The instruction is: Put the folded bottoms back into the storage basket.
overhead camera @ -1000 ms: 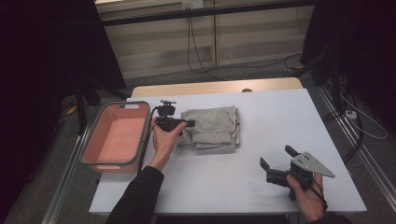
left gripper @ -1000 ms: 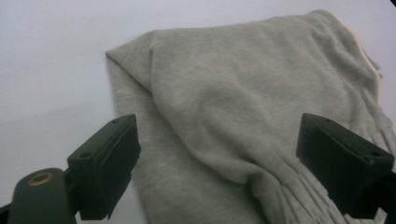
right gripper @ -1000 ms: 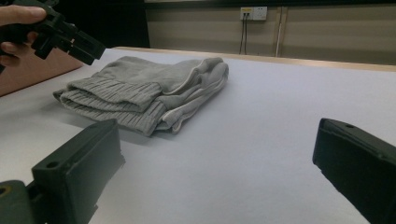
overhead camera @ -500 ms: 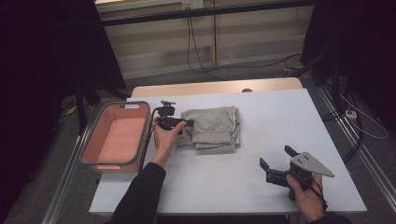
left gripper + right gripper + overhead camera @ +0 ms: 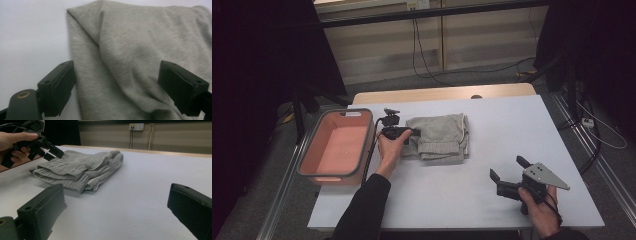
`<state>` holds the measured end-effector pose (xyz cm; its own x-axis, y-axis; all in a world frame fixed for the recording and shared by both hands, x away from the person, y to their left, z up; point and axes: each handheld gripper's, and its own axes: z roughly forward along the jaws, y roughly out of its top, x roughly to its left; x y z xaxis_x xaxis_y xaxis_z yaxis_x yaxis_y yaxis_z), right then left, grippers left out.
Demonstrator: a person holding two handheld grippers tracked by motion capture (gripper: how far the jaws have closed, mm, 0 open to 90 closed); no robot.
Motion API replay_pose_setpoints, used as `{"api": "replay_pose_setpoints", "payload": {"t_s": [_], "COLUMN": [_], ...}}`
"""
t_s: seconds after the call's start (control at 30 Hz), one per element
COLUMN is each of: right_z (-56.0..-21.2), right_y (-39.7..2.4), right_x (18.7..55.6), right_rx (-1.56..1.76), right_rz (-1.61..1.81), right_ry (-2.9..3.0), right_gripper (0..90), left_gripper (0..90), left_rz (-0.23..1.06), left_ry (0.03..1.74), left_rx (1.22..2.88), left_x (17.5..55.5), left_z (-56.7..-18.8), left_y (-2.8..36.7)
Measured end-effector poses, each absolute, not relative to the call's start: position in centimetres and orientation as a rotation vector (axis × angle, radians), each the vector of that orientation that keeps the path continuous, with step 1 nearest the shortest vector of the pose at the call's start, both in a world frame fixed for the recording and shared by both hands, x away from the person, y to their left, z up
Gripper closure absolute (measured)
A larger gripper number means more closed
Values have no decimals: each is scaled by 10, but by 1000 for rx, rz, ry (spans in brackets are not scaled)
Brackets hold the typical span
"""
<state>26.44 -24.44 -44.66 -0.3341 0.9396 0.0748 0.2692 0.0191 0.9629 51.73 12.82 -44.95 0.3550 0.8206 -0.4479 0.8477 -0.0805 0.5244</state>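
Plainly, both grippers' jaws stand spread: the left gripper point(image 5: 412, 133) over the folded grey garment point(image 5: 439, 137), unpinched.

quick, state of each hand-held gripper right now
Left hand-held gripper: open, jaws straddling the folded grey garment, not pressing.
Right hand-held gripper: open, holding nothing.

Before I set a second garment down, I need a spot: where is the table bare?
Bare: the wide stretch of table right of the folded grey garment, back to the far edge, and the front strip between garment and right gripper. Crowded: the left side, where the left gripper sits between the garment and the pink bin.
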Motion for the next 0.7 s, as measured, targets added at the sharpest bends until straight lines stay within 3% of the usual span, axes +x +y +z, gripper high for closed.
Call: {"api": "replay_pose_setpoints", "payload": {"t_s": [0.13,0.3,0.47,0.53,0.6,0.63,0.67,0.7], "right_z": [-447,-447,-447,-447,-447,-447,-447,-448], "right_y": [-244,-244,-244,-244,-244,-244,-244,-243], "right_x": [265,265,266,266,266,266,266,266], "right_rx": [1253,1252,1254,1253,1255,1255,1256,1261], "right_rz": [1347,1348,1348,1348,1349,1349,1349,1347], "right_ry": [1660,1661,1666,1670,1669,1669,1671,1672], "right_gripper": [13,13,13,13,12,12,12,12], "left_gripper": [154,244,273,357,367,434,434,525], "left_rz": [-52,-85,-85,-129,-129,-129,-204,-243], "left_ry": [1454,1424,1420,1412,1418,1418,1416,1396], "left_rx": [1883,1895,1909,1901,1915,1915,1890,1895], "left_x": [517,515,513,512,513,513,514,515], "left_z": [-449,-450,-449,-450,-449,-449,-451,-453], "left_y": [126,122,117,115,114,114,114,113]}}
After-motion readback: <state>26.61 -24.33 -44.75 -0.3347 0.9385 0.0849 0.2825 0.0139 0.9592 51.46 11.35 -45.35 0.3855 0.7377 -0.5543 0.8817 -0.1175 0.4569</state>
